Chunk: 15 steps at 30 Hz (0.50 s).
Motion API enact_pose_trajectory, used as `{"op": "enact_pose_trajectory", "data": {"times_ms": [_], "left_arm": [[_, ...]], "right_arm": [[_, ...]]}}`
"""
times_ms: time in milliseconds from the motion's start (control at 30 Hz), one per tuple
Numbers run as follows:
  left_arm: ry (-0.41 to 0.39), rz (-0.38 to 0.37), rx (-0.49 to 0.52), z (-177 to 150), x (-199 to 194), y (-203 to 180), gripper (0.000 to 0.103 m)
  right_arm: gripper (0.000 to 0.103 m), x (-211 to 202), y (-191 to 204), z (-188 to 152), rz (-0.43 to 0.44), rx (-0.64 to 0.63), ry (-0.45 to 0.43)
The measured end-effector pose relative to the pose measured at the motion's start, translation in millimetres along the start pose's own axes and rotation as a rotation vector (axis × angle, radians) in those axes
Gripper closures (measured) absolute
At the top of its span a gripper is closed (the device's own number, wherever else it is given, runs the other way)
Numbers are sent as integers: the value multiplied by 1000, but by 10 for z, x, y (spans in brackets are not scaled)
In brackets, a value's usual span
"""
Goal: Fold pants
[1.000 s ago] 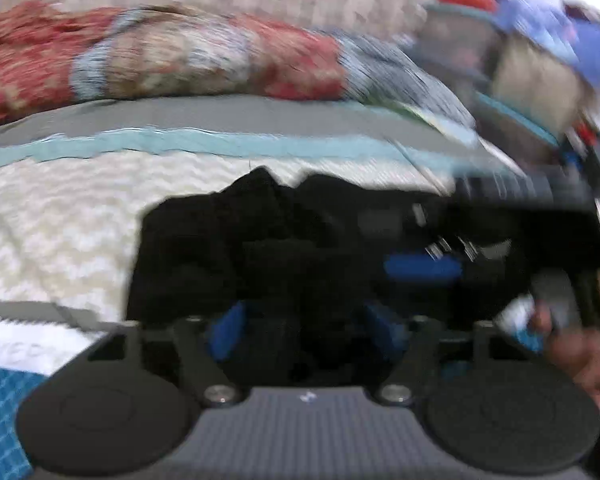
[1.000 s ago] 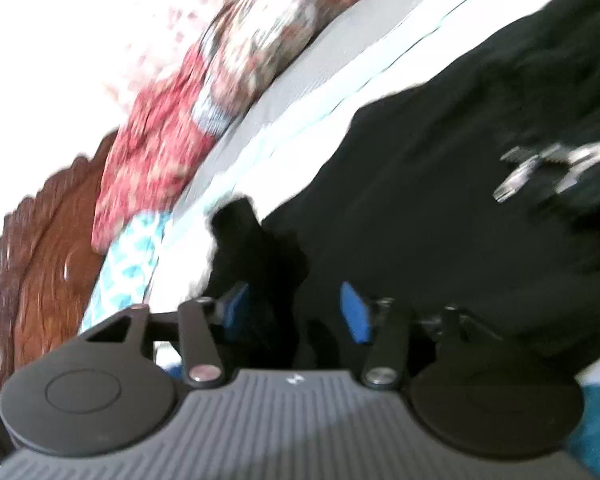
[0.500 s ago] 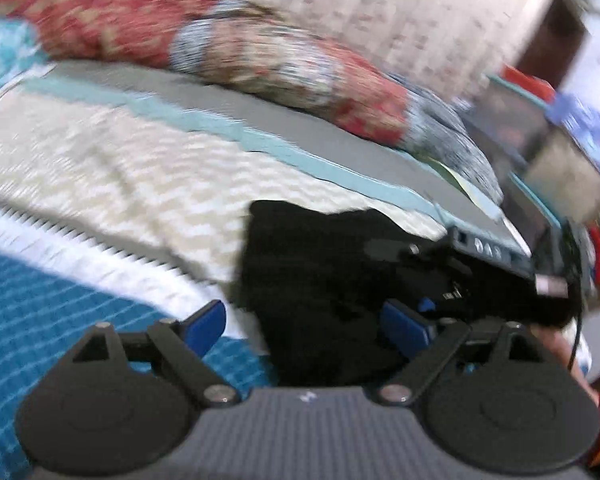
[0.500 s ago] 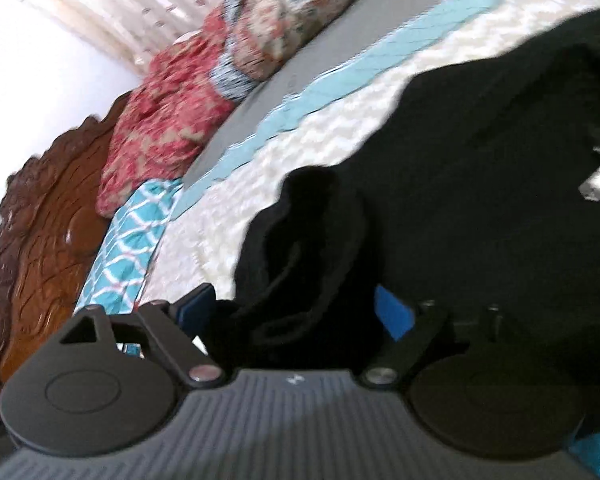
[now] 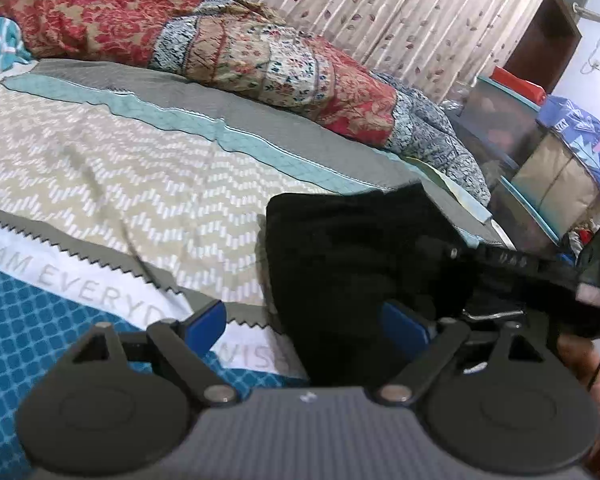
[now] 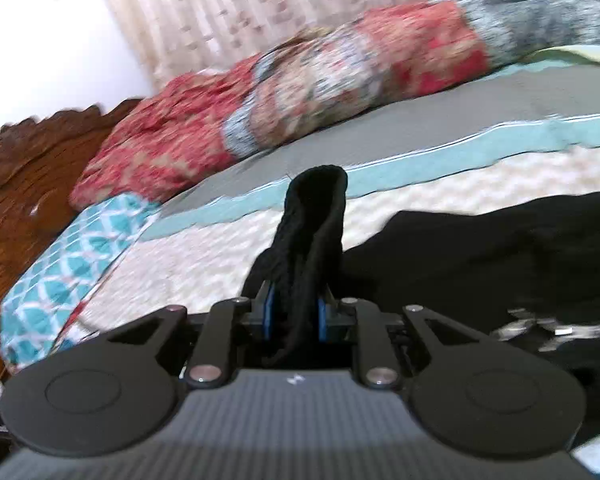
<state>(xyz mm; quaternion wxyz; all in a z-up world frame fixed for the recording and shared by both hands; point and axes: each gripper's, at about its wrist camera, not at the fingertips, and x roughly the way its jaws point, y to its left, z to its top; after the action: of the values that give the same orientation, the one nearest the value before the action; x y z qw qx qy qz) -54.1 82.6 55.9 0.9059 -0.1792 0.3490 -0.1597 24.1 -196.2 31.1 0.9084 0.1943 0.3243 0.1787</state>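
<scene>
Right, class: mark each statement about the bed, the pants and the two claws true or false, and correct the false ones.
1. The right claw pinches a fold of the black pants. True; it is closing on it.
2. The left claw is shut on the pants. False: it stands open, gripping nothing.
3. The pants lie on the floor. False: they lie on the bed.
4. A red patterned quilt is bunched along the bed's far side. True.
</scene>
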Motion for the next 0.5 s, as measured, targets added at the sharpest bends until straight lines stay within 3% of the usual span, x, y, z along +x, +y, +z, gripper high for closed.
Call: {"op": "enact_pose_trajectory", "data": {"times_ms": [100,233,367,500], "left_arm": [[18,-6,1,5,85,-49,15],[20,-10,15,51,156,-122,15],[30,-26,29,108,278,-220,18],[25,-77,88,127,375,-402,29]], "right_arm": [[65,186,-237,-139,-151,-13,117],[48,-153,-386,-71,-164,81,-37],[49,-377,-275,67,-142,1,-158],[54,-384,-155,57,-49,-48,-161]]}}
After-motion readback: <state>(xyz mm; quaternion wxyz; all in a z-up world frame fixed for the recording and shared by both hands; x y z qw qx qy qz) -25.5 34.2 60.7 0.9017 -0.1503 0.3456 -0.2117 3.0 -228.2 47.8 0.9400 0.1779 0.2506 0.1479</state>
